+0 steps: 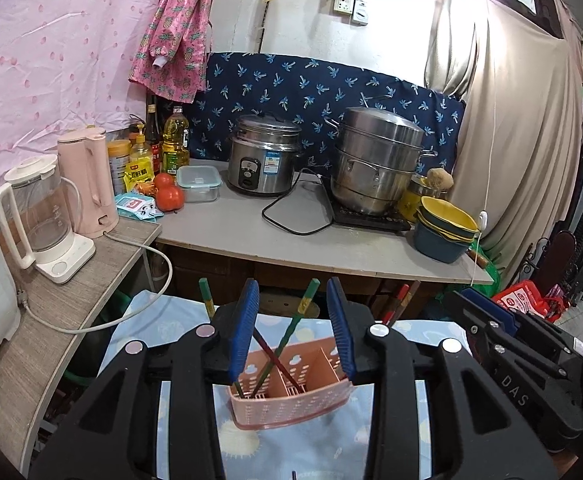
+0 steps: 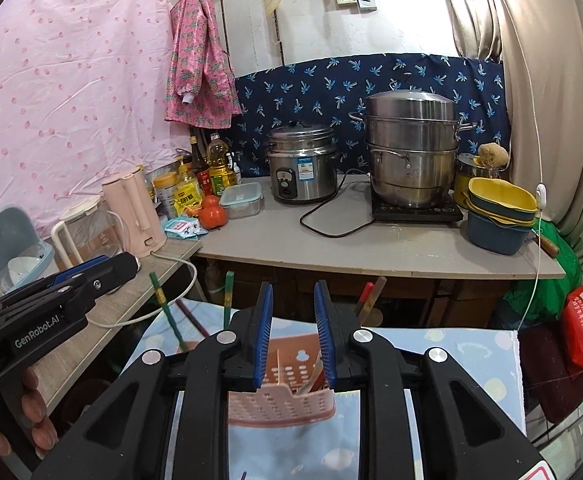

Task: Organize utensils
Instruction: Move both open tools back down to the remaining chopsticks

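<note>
Kitchen counter (image 1: 283, 240) fills mid frame w/ pots. Blue cloth (image 1: 323, 452) at bottom center carries pink utensil caddy (image 1: 287, 404); green chopsticks (image 1: 291, 332) stand crossed in its left compartment, red pair (image 2: 367, 296) at its right end. Left gripper (image 1: 292, 328) and right gripper (image 2: 294, 328) both hover above it, jaws apart, nothing between. Sorting looks near done; next move prob. needs another loose utensil, none visible.
</note>
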The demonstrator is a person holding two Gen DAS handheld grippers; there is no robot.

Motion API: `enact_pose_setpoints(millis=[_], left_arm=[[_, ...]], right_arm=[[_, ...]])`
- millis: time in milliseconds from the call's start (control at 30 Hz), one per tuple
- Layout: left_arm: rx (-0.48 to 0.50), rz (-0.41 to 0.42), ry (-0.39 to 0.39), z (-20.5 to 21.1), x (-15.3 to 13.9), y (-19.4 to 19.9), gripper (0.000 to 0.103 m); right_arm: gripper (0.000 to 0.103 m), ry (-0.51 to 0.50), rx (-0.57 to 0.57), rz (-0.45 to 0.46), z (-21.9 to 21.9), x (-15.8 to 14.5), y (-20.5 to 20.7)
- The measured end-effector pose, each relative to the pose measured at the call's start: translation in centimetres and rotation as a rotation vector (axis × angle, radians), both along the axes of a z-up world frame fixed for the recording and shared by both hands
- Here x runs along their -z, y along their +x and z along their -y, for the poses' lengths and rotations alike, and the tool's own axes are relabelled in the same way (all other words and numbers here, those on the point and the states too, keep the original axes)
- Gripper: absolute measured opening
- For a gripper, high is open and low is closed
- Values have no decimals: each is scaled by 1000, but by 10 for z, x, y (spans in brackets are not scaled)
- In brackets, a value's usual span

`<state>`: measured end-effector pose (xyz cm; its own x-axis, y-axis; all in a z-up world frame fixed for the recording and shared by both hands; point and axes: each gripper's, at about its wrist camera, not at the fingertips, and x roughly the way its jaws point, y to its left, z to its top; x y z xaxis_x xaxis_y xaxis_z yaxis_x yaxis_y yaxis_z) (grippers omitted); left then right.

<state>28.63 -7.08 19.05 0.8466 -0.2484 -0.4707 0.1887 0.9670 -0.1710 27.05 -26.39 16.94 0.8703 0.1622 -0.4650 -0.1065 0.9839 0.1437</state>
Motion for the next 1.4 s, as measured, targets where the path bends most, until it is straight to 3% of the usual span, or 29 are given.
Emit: enact_pose_setpoints(millis=[400, 600, 1033, 1233, 1400], left_arm=[[26, -69, 11, -11, 33, -72, 34], [36, -145, 22, -21, 72, -108, 34], [53, -401, 88, -50, 186, -193, 34], [67, -475, 127, -51, 219, -223, 34], [100, -504, 139, -42, 234, -239, 34]], right_arm=[[21, 10, -3, -93, -2, 36, -78], [21, -11, -9, -172, -11, 72, -125], [21, -65, -32, -380, -52, 174, -243], [21, -18, -44, -476, -64, 210, -269], [21, -19, -71, -497, -78, 219, -274]])
